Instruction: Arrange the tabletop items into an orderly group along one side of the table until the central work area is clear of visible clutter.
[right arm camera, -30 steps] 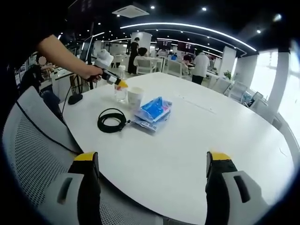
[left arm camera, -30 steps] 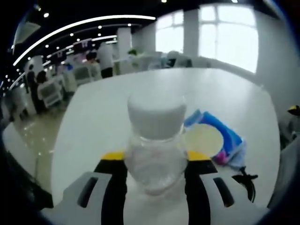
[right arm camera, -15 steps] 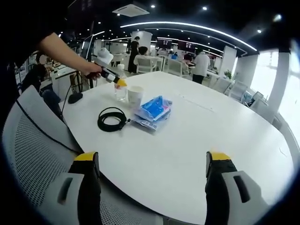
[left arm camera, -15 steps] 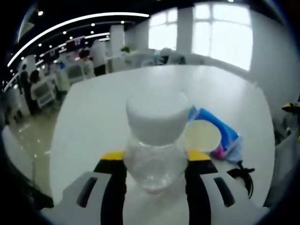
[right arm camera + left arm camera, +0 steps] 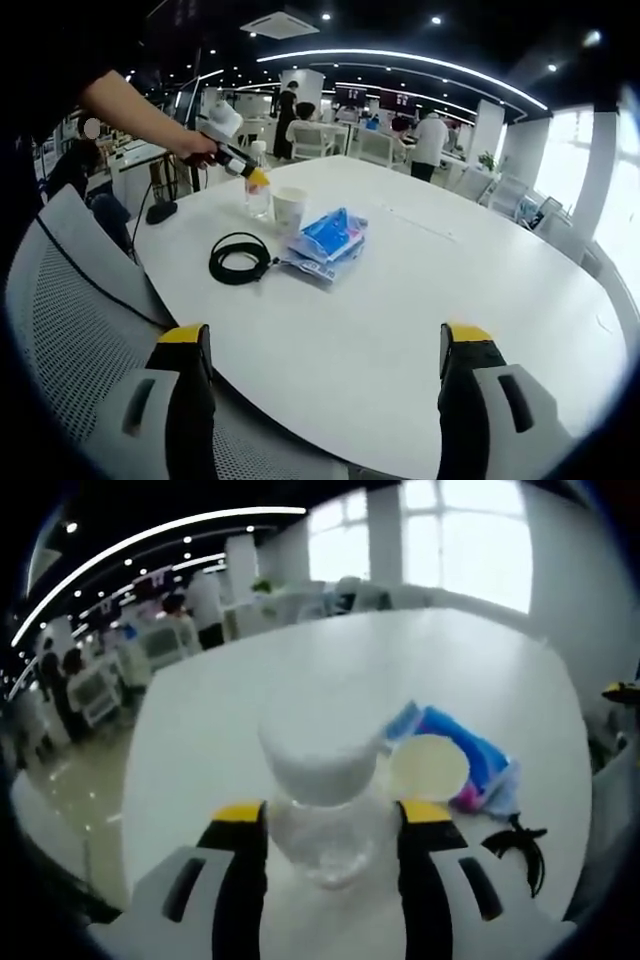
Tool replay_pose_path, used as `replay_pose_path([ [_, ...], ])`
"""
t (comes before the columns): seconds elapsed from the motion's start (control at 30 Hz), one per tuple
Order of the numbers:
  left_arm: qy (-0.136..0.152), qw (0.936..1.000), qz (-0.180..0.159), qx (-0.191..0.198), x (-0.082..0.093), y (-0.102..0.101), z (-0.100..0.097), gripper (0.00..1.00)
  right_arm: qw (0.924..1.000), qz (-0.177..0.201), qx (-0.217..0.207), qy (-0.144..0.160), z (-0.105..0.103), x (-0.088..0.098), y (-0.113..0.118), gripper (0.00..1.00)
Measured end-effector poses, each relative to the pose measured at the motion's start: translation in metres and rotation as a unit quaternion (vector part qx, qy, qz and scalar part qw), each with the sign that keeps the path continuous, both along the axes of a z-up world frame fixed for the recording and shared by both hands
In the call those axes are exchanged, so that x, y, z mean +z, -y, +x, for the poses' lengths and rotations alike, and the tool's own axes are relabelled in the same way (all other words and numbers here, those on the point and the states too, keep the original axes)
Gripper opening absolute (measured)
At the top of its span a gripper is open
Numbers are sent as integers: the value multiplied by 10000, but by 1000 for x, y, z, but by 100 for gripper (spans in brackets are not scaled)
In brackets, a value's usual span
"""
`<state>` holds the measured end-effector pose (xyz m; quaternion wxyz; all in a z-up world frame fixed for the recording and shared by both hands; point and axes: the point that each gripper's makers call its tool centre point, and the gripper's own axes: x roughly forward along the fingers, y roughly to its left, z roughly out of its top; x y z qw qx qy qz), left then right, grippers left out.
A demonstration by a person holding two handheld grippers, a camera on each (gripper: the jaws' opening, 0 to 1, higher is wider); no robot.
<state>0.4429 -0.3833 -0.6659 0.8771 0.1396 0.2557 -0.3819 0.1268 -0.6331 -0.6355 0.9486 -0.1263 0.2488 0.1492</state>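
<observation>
**Clear bottle between left fingers; right fingers spread over worktop edge**

Left gripper view, near to far: the left gripper (image 5: 330,850) has its yellow-tipped black fingers (image 5: 240,880) either side of a small clear plastic bottle (image 5: 325,825) w/ a wide white cap. Bottle body sits right between the two fingers, both look pressed against its sides, cap rising above the tips. It stands upright on the white worktop (image 5: 250,710), smooth and glossy. Just beyond, to the right in this view, a white paper cup (image 5: 428,767), round rim seen from above. Touching/behind it, a blue crinkly plastic packet (image 5: 480,770) w/ a pink patch at one end. Nearer the edge, part of a black coiled cable (image 5: 520,845).

Right gripper view: right gripper (image 5: 325,400) fingers (image 5: 185,400) spread wide, nothing between them, hovering at the near rim of the round worktop. A grey mesh chair back (image 5: 70,320) is at the left. Mid-worktop: cable coil, flat loop; blue packet just beside it; cup behind, next to the bottle. The other gripper is at the bottle, held by a person's hand (image 5: 195,150), bare forearm reaching in from the left. Cannot tell from here whether the bottle is lifted. Far back: office w/ desks, chairs, people, ceiling strip lights.
</observation>
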Motion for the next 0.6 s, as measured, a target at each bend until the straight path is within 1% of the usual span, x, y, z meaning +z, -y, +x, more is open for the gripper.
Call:
replay_pose_path([
  [0.17,72,10000,-57,4,13,-5,-6,48,10000,27,12,42,0,1,-1,94],
  [0.47,145,9999,-62,62,24,-17,-13,48,9999,45,53,93,0,3,-2,94],
  [0.6,180,9998,-73,46,30,-17,-17,48,9999,48,73,121,0,5,-3,94],
])
